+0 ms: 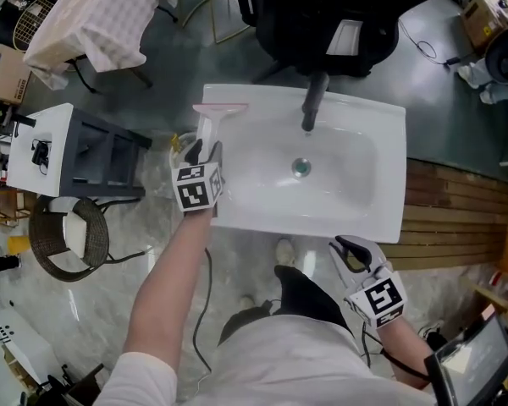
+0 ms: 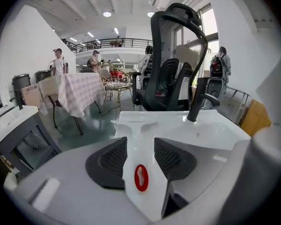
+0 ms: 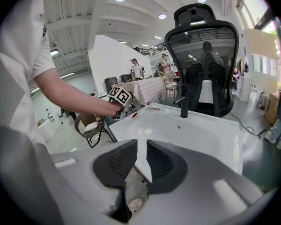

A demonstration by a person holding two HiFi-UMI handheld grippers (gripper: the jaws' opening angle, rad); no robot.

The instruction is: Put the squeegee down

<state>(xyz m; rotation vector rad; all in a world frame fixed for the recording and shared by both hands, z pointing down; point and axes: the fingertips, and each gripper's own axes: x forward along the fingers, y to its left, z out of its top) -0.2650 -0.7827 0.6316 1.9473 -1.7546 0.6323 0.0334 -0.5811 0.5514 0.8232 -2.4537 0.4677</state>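
A white squeegee [image 1: 208, 123] lies on the left rim of the white sink [image 1: 389, 167], pink-edged blade at the far end, handle toward me. My left gripper [image 1: 203, 151] is at the handle's near end. In the left gripper view the squeegee [image 2: 141, 128], with its red hang hole, runs between the pads of the left gripper [image 2: 140, 145]; its jaws stand wide and do not press on it. My right gripper [image 1: 353, 252] hovers by the sink's near right corner. The right gripper [image 3: 141, 150] shows a narrow gap with nothing in it.
A black faucet [image 1: 311, 100] stands at the back of the basin, a black office chair [image 1: 322, 15] behind it. A grey-and-white cabinet [image 1: 68, 146] and a wicker stool [image 1: 68, 239] sit left of the sink. A wooden slat platform [image 1: 457, 210] lies to the right.
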